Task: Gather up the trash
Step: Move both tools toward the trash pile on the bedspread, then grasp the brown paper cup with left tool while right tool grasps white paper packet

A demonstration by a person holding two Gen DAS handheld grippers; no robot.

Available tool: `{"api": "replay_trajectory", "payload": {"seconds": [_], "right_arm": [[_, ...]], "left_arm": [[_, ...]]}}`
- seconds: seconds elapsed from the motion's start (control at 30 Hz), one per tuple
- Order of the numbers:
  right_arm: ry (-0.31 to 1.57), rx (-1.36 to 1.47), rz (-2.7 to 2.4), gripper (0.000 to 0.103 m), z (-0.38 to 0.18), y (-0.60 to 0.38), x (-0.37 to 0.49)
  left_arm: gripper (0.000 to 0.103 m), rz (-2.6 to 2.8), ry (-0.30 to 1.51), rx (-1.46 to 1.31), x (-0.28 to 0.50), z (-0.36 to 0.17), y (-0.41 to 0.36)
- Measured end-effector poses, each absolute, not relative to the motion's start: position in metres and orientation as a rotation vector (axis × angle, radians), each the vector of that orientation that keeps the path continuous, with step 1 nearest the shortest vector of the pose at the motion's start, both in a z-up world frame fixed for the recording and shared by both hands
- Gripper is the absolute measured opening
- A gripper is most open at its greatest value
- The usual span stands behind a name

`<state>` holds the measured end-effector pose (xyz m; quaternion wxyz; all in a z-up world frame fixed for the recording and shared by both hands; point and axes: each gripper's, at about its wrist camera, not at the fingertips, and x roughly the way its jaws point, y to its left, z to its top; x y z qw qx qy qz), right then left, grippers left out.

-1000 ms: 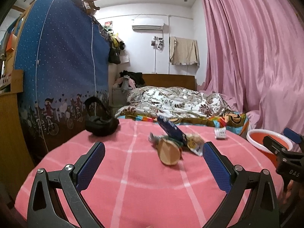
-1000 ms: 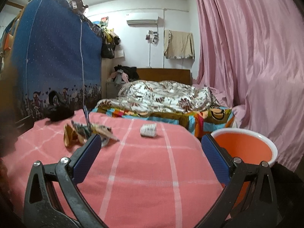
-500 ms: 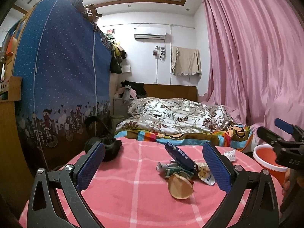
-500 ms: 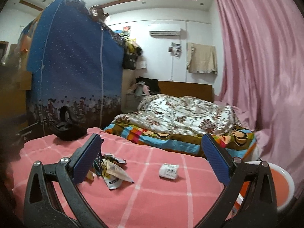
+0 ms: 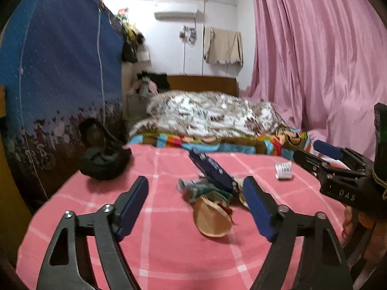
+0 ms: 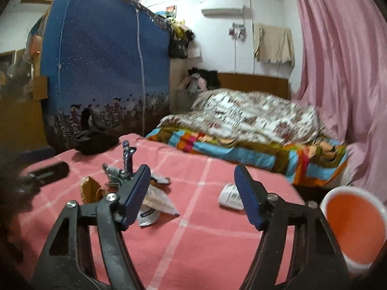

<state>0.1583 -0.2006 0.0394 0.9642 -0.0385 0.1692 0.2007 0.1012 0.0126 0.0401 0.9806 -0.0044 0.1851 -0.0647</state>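
Both cameras dip back toward the pink blanket (image 5: 169, 249) after riding high half a second ago, and the left gripper (image 5: 196, 205) has closed the distance: the trash heap (image 5: 210, 191) now sits right between its wide-open, empty fingers, at about twelve o'clock. That reads as lining up the first pick; nothing is collected yet.

Counting from the left: one black bag (image 5: 101, 162) at ten o'clock, then one heap. In it I make out one tan paper cone (image 5: 211, 220), one dark blue packet (image 5: 211, 169) propped up on end, and some crumpled wrappers too tangled to count.

Next, one lone white wrapper (image 6: 229, 197) just inside the right gripper (image 6: 193, 195), also spread wide and empty. Last, one orange bucket (image 6: 353, 227) at four o'clock, off the blanket's edge, looking empty.
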Motion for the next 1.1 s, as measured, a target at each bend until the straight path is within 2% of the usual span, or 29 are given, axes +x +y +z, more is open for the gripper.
{"api": "replay_trajectory", "payload": {"seconds": [0.07,0.2,0.4,0.53,0.63,0.73,1.1], "right_arm": [[0.362,-0.085,0.426,0.066,0.036,-0.197,0.16],[0.424,-0.062,0.489,0.054,0.027,-0.194,0.167],[0.511,-0.092,0.544,0.054,0.013,-0.184,0.173],[0.543,-0.124,0.568,0.054,0.006,-0.177,0.176],[0.551,-0.151,0.584,0.054,0.005,-0.171,0.177],[0.557,-0.17,0.594,0.054,0.004,-0.164,0.181],[0.586,-0.188,0.62,0.054,0.004,-0.15,0.196]], "left_arm": [[0.06,-0.144,0.417,-0.019,0.108,0.036,0.01],[0.051,-0.18,0.524,-0.048,0.123,0.026,0.006],[0.035,-0.207,0.647,-0.087,0.14,0.013,0.006],[0.02,-0.23,0.643,-0.111,0.136,0.015,0.009],[0.014,-0.23,0.634,-0.113,0.133,0.016,0.01],[0.003,-0.224,0.642,-0.132,0.134,0.015,0.014],[0.003,-0.204,0.756,-0.213,0.151,0.004,0.027]]}}
